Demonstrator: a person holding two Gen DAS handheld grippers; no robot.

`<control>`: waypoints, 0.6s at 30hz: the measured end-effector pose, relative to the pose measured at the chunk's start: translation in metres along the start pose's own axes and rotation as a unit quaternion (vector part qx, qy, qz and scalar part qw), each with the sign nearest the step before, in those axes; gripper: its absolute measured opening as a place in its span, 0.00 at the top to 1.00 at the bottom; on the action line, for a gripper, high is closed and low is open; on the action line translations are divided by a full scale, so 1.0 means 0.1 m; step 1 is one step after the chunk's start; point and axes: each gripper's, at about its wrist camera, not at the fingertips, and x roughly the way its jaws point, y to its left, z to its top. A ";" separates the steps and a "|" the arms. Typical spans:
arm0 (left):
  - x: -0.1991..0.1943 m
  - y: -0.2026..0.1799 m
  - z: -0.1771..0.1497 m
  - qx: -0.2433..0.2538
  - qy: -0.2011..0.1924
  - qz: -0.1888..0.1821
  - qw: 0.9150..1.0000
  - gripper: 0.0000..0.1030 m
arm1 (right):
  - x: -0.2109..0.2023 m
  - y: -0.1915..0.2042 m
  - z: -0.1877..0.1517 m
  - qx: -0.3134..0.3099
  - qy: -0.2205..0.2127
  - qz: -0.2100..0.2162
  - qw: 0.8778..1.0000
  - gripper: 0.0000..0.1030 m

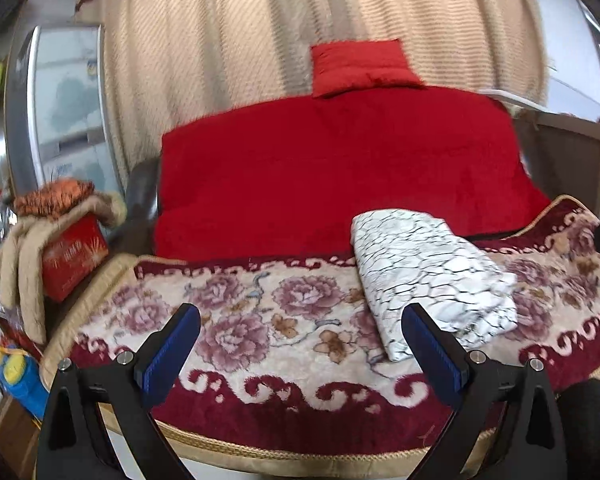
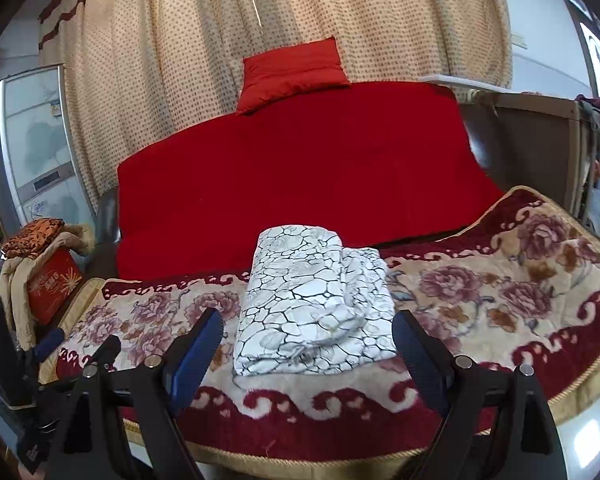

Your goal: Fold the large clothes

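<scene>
Room: a beige dotted curtain (image 2: 292, 8) hangs across the back; a pale cabinet (image 2: 36, 140) stands at the left.
Sofa: draped in a red cover (image 2: 300, 176), with a red cushion (image 2: 294, 74) propped on its top edge against the curtain.
Surface: a floral blanket (image 2: 500, 292) with a dark red scroll border and gold trim, spread in front of the sofa.
Cloth: a white cloth (image 2: 312, 304) with black crackle lines, folded into a thick oblong bundle, lies on the blanket near its far edge; a smaller folded layer sits on top toward the left.
Left gripper (image 1: 300, 340): jaws wide apart, holding nothing, hovering over the blanket's near border; the cloth (image 1: 428, 276) lies ahead and to the right, partly behind the right finger.
Right gripper (image 2: 308, 360): jaws wide apart, holding nothing, with the cloth's near end showing between the blue pads (image 2: 196, 356); contact cannot be told.
Left side: a red box (image 2: 52, 284) with a tan coat (image 2: 16, 292) draped over it and an orange patterned bundle (image 2: 32, 236) on top.
Right side: a brown wooden panel (image 2: 532, 140) beside the sofa.
</scene>
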 end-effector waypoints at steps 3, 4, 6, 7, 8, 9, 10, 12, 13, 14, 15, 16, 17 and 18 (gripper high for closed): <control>-0.25 -0.06 0.05 0.012 -0.012 -0.005 1.000 0.03 | -0.19 -0.03 -0.01 0.002 -0.003 -0.001 1.000 0.14; -0.30 -0.07 0.06 0.014 -0.013 -0.006 1.000 0.03 | -0.23 -0.03 -0.02 0.001 -0.003 0.001 1.000 0.14; -0.43 -0.09 0.08 0.018 -0.018 -0.008 1.000 0.03 | -0.36 -0.03 -0.02 0.001 -0.007 0.000 1.000 0.14; -0.51 -0.08 0.10 0.019 -0.023 -0.008 1.000 0.03 | -0.42 -0.02 -0.03 0.000 -0.009 0.000 1.000 0.14; -0.58 -0.08 0.11 0.019 -0.027 -0.007 0.999 0.02 | -0.48 -0.02 -0.04 -0.002 -0.010 0.000 1.000 0.14; -0.61 -0.08 0.12 0.019 -0.029 -0.007 0.999 0.03 | -0.53 -0.01 -0.06 -0.006 -0.010 0.001 1.000 0.14; -0.67 -0.06 0.13 0.018 -0.032 -0.005 0.999 0.03 | -0.58 0.00 -0.07 -0.009 -0.010 0.001 1.000 0.14; -0.75 -0.05 0.14 0.016 -0.036 -0.002 0.999 0.03 | -0.66 0.01 -0.10 -0.013 -0.012 0.002 1.000 0.14; -0.79 -0.05 0.14 0.017 -0.038 0.000 0.999 0.03 | -0.70 0.01 -0.11 -0.014 -0.011 0.004 1.000 0.14; -0.82 -0.04 0.15 0.018 -0.039 0.001 0.999 0.03 | -0.73 0.01 -0.13 -0.016 -0.012 0.005 1.000 0.14; -0.84 -0.03 0.15 0.019 -0.040 0.001 0.999 0.03 | -0.77 0.01 -0.14 -0.017 -0.013 0.004 1.000 0.14; -0.85 -0.02 0.15 0.018 -0.040 0.002 0.999 0.03 | -0.81 0.01 -0.16 -0.018 -0.015 0.004 1.000 0.14; -0.87 -0.02 0.14 0.018 -0.040 0.002 0.999 0.02 | -0.84 0.02 -0.17 -0.018 -0.016 0.003 1.000 0.14; -0.88 -0.02 0.14 0.017 -0.039 0.002 0.999 0.02 | -0.87 0.01 -0.17 -0.017 -0.017 0.005 1.000 0.14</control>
